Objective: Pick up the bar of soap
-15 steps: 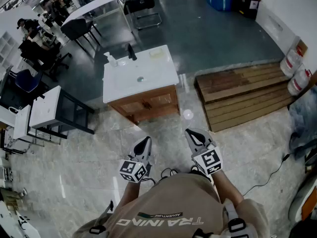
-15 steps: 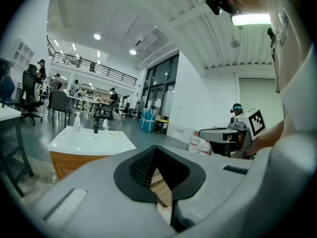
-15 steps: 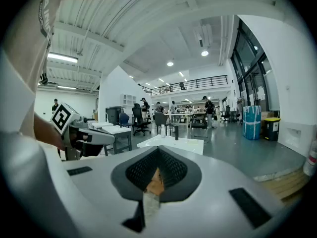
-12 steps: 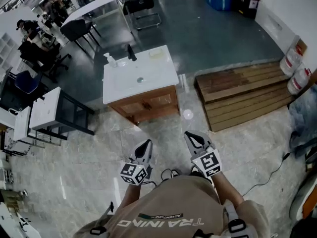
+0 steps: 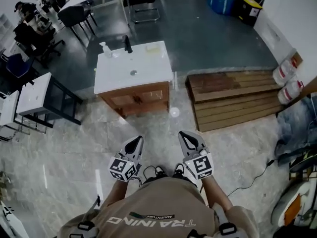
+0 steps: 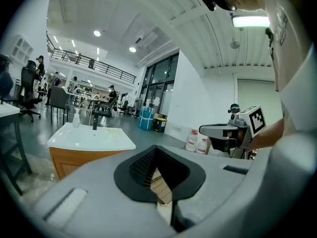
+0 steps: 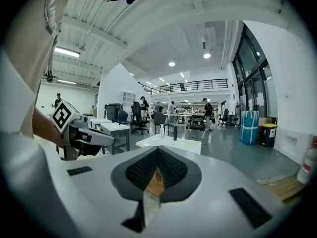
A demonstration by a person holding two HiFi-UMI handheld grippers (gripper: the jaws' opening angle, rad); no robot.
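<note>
The pale yellow bar of soap (image 5: 152, 48) lies at the back right of a white sink top (image 5: 148, 71) on a wooden vanity, far ahead of me. It also shows as a faint yellow patch, the soap (image 6: 113, 130), in the left gripper view. My left gripper (image 5: 137, 139) and right gripper (image 5: 184, 134) are held side by side at waist height over the tiled floor, well short of the vanity. Both are shut with nothing between their jaws. The left gripper (image 6: 157, 150) and right gripper (image 7: 157, 152) point nearly level toward the sink.
A black faucet (image 5: 128, 43) and a clear pump bottle (image 5: 105, 48) stand at the sink's back edge. A wooden pallet (image 5: 233, 93) lies to the right of the vanity, and a white table (image 5: 34, 95) to its left. Office chairs and seated people fill the far left.
The head view has drifted so the vanity and pallet sit slightly further left. Both grippers shifted left with it and stay shut, side by side.
</note>
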